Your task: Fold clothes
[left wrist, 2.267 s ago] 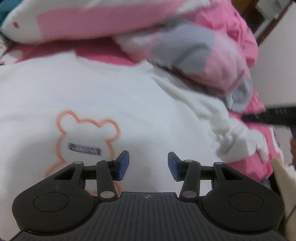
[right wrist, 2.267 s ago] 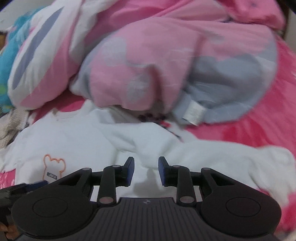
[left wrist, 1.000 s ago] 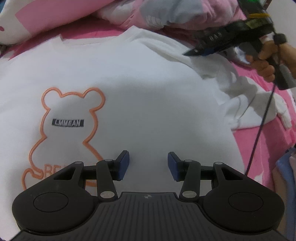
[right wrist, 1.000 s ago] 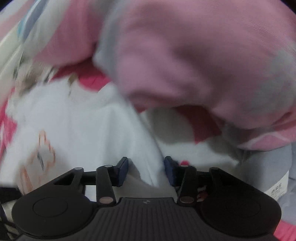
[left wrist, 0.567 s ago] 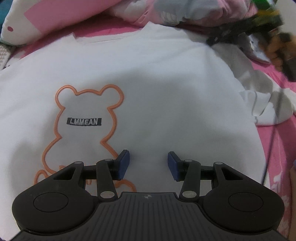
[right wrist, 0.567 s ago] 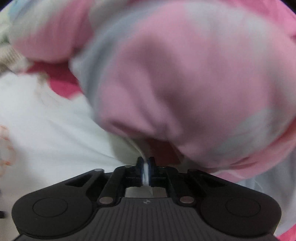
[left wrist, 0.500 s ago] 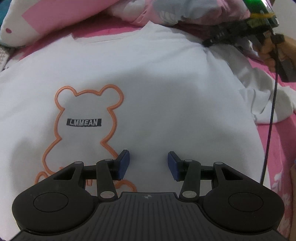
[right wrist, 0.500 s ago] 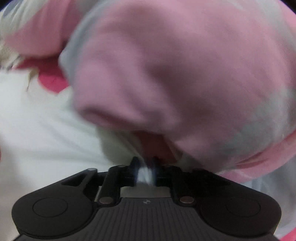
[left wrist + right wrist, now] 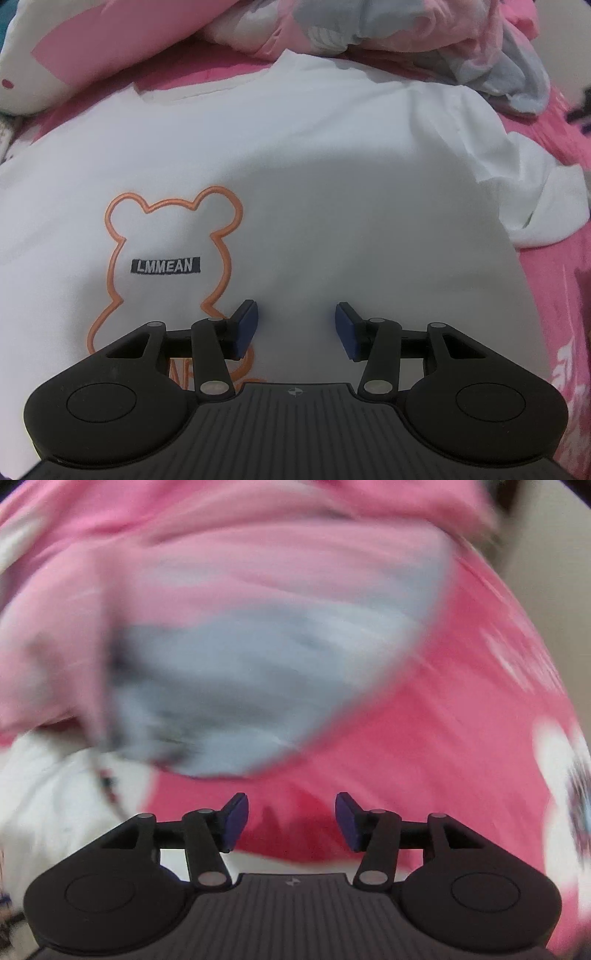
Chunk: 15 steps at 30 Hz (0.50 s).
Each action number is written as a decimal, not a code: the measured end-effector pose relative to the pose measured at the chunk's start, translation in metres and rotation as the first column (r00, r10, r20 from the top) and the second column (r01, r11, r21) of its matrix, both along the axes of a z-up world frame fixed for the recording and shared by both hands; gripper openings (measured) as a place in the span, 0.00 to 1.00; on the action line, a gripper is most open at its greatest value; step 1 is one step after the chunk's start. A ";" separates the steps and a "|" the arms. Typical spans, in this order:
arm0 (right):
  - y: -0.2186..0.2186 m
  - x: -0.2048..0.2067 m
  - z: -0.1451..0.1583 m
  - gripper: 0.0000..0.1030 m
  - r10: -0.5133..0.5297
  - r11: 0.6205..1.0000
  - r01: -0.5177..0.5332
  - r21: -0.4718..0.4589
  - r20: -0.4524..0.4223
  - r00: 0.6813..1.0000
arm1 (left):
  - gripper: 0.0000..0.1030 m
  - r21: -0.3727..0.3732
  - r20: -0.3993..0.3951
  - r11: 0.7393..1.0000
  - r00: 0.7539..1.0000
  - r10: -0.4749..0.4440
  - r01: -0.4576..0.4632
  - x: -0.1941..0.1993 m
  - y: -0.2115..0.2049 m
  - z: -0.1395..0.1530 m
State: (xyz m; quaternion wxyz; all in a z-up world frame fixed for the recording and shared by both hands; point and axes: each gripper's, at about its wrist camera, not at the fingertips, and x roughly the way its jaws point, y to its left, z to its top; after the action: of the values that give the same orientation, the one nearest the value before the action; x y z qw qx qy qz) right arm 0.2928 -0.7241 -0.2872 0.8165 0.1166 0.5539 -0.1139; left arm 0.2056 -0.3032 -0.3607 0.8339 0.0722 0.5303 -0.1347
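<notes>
Right wrist view: right claw [image 9: 291, 821], earlier pinching white shirt [image 9: 48, 797], opening, empty

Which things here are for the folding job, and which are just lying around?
For the job:
- white cotton T-shirt with an orange bear outline, spread flat
- left claw, open above the shirt
- right claw, jaws opening, nothing between them

Just lying about:
- crumpled pink and grey-blue garment
- bright pink bedsheet
- white and pink pillow
</notes>
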 end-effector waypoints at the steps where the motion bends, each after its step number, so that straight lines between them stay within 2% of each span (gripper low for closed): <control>1: -0.017 -0.010 -0.003 0.53 -0.074 0.997 0.074 0.023 -0.030 0.997 | 0.46 0.005 0.003 1.000 1.000 -0.012 0.012 0.001 0.000 0.000; 3: -0.040 -0.030 -0.012 0.53 -0.199 0.977 0.205 0.063 -0.087 0.976 | 0.47 0.012 0.006 1.000 1.000 -0.029 0.029 0.002 -0.001 0.000; 6: -0.071 -0.061 -0.028 0.54 -0.382 0.901 0.406 0.152 -0.161 0.910 | 0.47 0.016 0.003 0.999 0.999 -0.032 0.032 0.001 -0.001 0.001; 9: -0.095 -0.087 -0.040 0.56 -0.552 0.775 0.599 0.201 -0.247 0.797 | 0.47 0.023 0.004 0.999 1.000 -0.029 0.029 0.001 -0.003 0.001; 11: -0.108 -0.109 -0.050 0.57 -0.627 0.668 0.694 0.267 -0.301 0.719 | 0.47 0.029 0.007 0.999 1.000 -0.026 0.026 0.000 -0.004 0.001; 13: -0.111 -0.123 -0.058 0.57 -0.649 0.601 0.732 0.321 -0.340 0.681 | 0.47 0.033 0.009 0.999 1.000 -0.024 0.023 0.000 -0.005 0.001; 15: -0.110 -0.130 -0.065 0.57 -0.645 0.558 0.738 0.380 -0.361 0.673 | 0.47 0.036 0.010 0.999 1.000 -0.020 0.020 0.000 -0.005 0.001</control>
State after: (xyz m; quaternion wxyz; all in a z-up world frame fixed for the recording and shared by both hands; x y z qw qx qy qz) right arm 0.1624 -0.8337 -0.3520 0.5919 0.5200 0.5435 -0.2897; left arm 0.2058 -0.3087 -0.3597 0.8337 0.0931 0.5277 -0.1332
